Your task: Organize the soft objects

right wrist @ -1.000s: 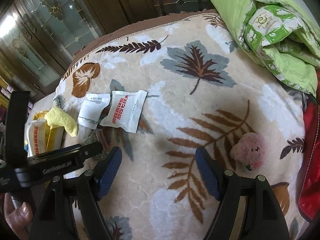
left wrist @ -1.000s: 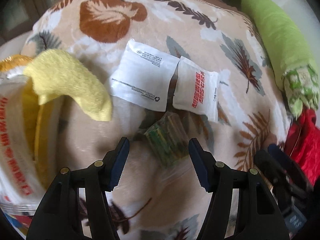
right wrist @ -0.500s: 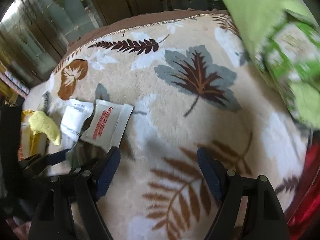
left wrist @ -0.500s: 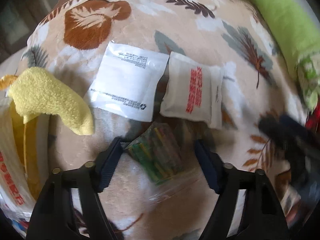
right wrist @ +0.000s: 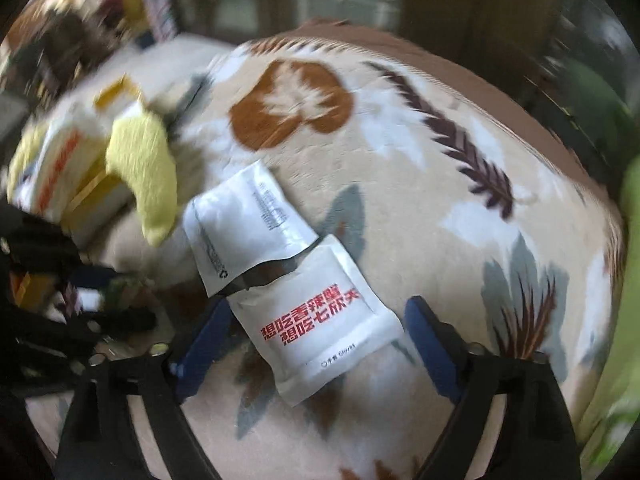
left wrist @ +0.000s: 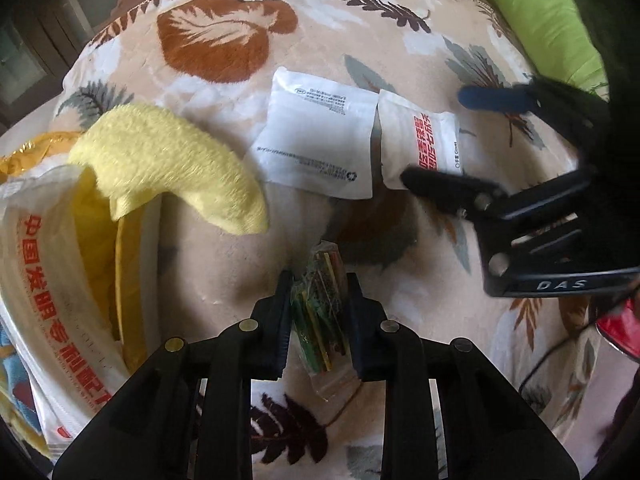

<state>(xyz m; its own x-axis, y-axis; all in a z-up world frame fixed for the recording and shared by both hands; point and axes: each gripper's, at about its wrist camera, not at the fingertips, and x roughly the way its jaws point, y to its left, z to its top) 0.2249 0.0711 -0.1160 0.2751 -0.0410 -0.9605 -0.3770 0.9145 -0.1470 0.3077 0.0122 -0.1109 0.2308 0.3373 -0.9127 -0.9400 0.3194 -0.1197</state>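
A clear packet of green and yellow pieces (left wrist: 320, 304) lies on the leaf-patterned blanket (left wrist: 224, 40). My left gripper (left wrist: 319, 284) is closing, and its pads press the packet from both sides. Beyond it lie a white packet with black print (left wrist: 316, 140) and a white packet with red lettering (left wrist: 416, 136). My right gripper (right wrist: 316, 308) points down over the red-lettered packet (right wrist: 320, 328). Its jaws are opening wide, with the packet between the blue pads and not squeezed. From the left wrist view the right gripper (left wrist: 434, 138) comes in from the right.
A yellow plush cloth (left wrist: 168, 160) hangs over the mouth of a white bag with red lettering (left wrist: 52, 280) at the left. Green bedding (left wrist: 536, 20) lies at the far right, and something red (left wrist: 620, 328) sits at the right edge. The right wrist view is blurred.
My left jaws have closed from wide apart onto the clear packet. The right gripper has swung left across the blanket, rolled, and widened around the red-lettered packet.
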